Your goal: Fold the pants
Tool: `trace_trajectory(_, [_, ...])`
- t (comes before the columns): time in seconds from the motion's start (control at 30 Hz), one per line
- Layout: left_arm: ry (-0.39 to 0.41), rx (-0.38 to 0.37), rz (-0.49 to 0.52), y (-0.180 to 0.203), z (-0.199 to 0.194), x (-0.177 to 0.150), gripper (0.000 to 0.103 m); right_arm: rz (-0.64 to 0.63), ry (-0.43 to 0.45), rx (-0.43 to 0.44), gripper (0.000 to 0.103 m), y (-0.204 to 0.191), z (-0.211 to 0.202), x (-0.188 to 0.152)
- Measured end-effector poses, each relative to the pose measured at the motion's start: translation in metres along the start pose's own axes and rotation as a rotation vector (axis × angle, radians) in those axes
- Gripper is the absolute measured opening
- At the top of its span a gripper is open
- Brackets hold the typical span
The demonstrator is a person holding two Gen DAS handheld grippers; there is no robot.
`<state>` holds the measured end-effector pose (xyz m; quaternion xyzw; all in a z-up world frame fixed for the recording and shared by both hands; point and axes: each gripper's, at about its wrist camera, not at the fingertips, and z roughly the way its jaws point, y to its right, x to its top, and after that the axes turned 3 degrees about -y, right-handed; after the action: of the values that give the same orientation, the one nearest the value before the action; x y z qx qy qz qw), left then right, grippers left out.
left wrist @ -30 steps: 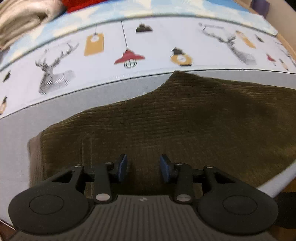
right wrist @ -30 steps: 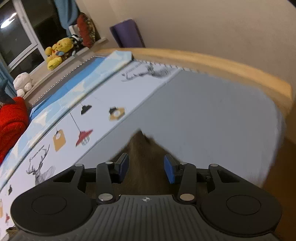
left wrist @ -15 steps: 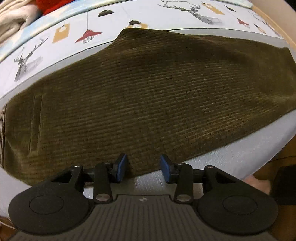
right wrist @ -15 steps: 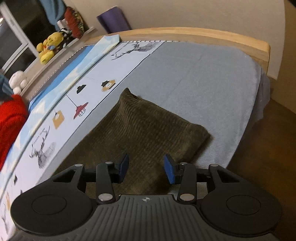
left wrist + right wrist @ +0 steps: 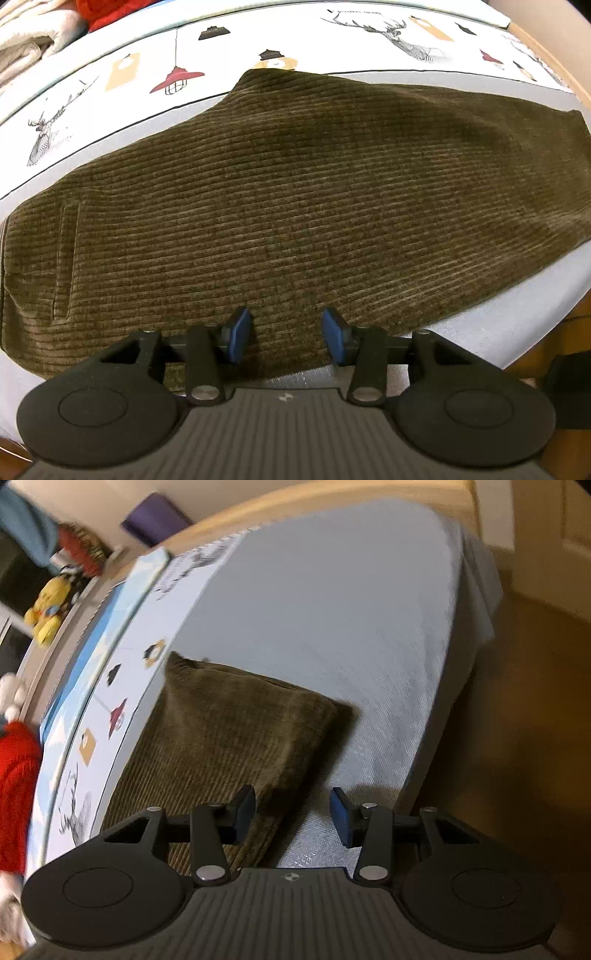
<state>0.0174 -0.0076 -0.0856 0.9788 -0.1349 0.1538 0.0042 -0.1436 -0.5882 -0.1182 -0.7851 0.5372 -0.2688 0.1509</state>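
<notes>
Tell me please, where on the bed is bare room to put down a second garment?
The grey sheet is bare between the pants and the wooden bed frame, out to the bed's edge. A narrow grey strip also runs along the pants' near edge. It is crowded near the towels and red cloth.

The left wrist view is looking steeply down, close over the pants [image 5: 295, 206], facing the patterned bed sheet [image 5: 110, 74]. The right wrist view is looking down along the bed toward the wooden footboard [image 5: 332, 513], tilted and slightly blurred. Both views are sharing the pants [image 5: 221, 723] and sheet.
</notes>
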Motion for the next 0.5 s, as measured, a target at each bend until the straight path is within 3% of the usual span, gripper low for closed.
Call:
trace_trajectory(0.2, [-0.002,0.005,0.004,-0.001,0.003,0.000,0.052,0.054,0.024,0.030,0.047,0.000,0.011,0.008])
trace_trajectory(0.4, [-0.002,-0.003,-0.001,-0.006,0.003,-0.003,0.054,0.050,0.042,-0.030,0.047,-0.007,0.020,0.010])
trace_trajectory(0.43, [-0.002,-0.004,-0.002,-0.006,0.003,-0.003,0.054,0.047,0.046,-0.032,0.046,-0.010,0.020,0.009])
trace_trajectory(0.5, [-0.003,-0.006,-0.005,-0.007,0.002,-0.003,0.054,0.039,0.056,-0.043,0.033,-0.015,0.021,0.008])
